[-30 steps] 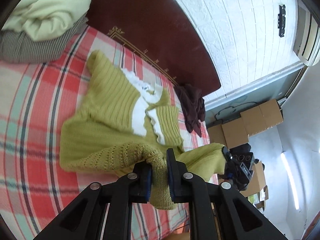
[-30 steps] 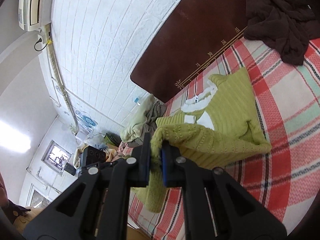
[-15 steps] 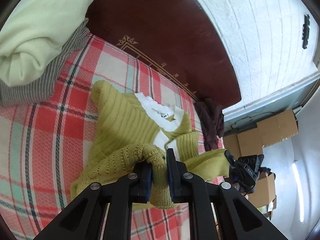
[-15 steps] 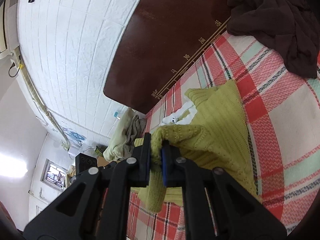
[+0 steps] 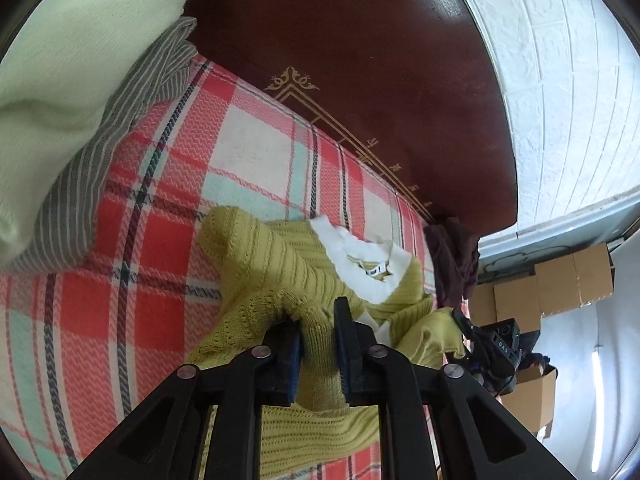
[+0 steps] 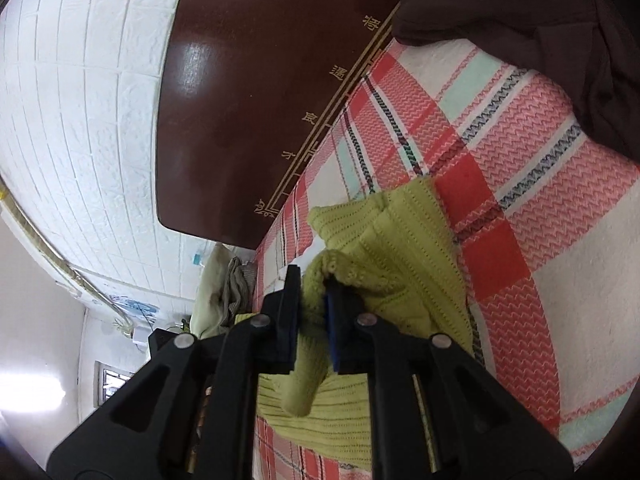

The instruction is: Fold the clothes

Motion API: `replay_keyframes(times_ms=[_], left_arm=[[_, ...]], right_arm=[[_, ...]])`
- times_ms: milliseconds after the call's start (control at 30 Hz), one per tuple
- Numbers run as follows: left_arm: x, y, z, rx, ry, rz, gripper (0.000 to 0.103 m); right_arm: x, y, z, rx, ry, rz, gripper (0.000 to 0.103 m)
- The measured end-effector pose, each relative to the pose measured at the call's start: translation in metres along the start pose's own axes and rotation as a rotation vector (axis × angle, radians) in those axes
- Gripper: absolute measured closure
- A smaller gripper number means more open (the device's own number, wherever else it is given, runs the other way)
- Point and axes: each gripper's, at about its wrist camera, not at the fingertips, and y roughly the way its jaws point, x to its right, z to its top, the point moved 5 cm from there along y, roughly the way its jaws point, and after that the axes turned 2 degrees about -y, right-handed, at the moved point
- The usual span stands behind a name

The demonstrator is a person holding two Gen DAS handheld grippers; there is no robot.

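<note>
An olive-green knit sweater (image 5: 276, 264) with a white collar (image 5: 356, 254) lies on the red plaid bedspread (image 5: 160, 240). My left gripper (image 5: 318, 320) is shut on the sweater's hem and holds it over the upper body, near the collar. My right gripper (image 6: 314, 292) is shut on the other end of the same hem (image 6: 360, 276), above the sweater's shoulder (image 6: 400, 224). The right gripper (image 5: 492, 344) also shows at the right of the left wrist view. The lower half of the sweater is doubled up toward the collar.
A dark wooden headboard (image 5: 380, 60) stands just beyond the sweater. A pale green garment (image 5: 60, 60) on a grey striped one (image 5: 100, 148) lies at the left. A dark brown garment (image 6: 540, 20) lies at the right. Cardboard boxes (image 5: 560, 280) stand past the bed.
Both grippers have carried the hem forward toward the headboard, folding the sweater's lower half over its upper half. The collar and headboard are now much closer.
</note>
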Motion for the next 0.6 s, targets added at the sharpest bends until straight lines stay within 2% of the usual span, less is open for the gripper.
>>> replay_keyframes(times_ms=[67,133,200,267,367,433,467,600], left_arm=[[0.000,0.001,0.001,0.004,-0.006,-0.005,0.064],[0.001,0.000,0.002,0.024,0.006,0.007,0.057],[0.005,-0.002,0.002,0.055,0.044,0.017,0.055],[0.010,-0.006,-0.002,0.076,0.091,0.043,0.046],[0.020,-0.011,-0.011,0.109,0.195,0.104,0.041],[0.029,-0.011,-0.019,0.123,0.286,0.144,0.040],[0.034,-0.009,-0.024,0.125,0.330,0.157,0.038],[0.048,0.010,-0.040,0.105,0.494,0.222,0.035]], right_arm=[[0.001,0.001,0.004,0.008,0.000,-0.009,0.083],[0.002,0.001,0.009,0.019,-0.001,-0.012,0.077],[0.000,-0.002,0.012,0.034,-0.027,-0.030,0.077],[-0.004,-0.006,0.014,0.042,-0.069,-0.058,0.077],[-0.019,-0.010,0.010,0.045,-0.221,-0.146,0.075],[-0.033,-0.007,0.004,0.036,-0.369,-0.235,0.051],[-0.040,-0.003,0.000,0.033,-0.441,-0.279,0.030],[-0.059,0.020,-0.016,-0.018,-0.729,-0.421,0.028]])
